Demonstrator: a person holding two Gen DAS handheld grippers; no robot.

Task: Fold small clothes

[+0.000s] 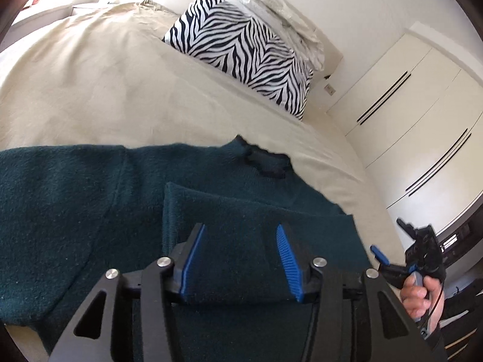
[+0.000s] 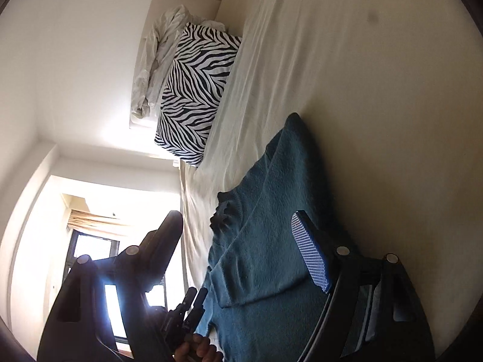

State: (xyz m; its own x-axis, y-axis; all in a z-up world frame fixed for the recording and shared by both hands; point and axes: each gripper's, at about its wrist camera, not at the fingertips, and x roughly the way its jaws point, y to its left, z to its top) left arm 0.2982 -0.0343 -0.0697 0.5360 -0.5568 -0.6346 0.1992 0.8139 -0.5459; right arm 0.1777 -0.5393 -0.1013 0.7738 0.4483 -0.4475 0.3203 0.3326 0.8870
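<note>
Item: dark teal fleecy knit sweater (image 1: 75,199), lying flat on the cream-sheeted bed (image 1: 120,90), ruffled neck opening (image 1: 265,163) toward the pillows. One sleeve (image 1: 241,211) lies folded across the chest.

Left tongs (image 1: 240,259): spread wide, blue pads either side of the folded sleeve, pinching nothing.

Right tongs (image 2: 241,247): spread wide, rolled sideways at the sweater's edge, holding nothing; in the left wrist view they are seen just off the garment, gripped by a hand (image 1: 419,295).

Step in hand, by judgement: first sleeve fold done, fold incomplete. Next move likely calls for bringing the other sleeve across, then closing on the hem to double the body.

Surroundings: black-and-white zebra-print pillow (image 1: 241,48) and crumpled white bedding (image 1: 280,15) at the headboard, well apart; white wardrobe doors (image 1: 407,114) beside the bed. Nothing stands in the way.
</note>
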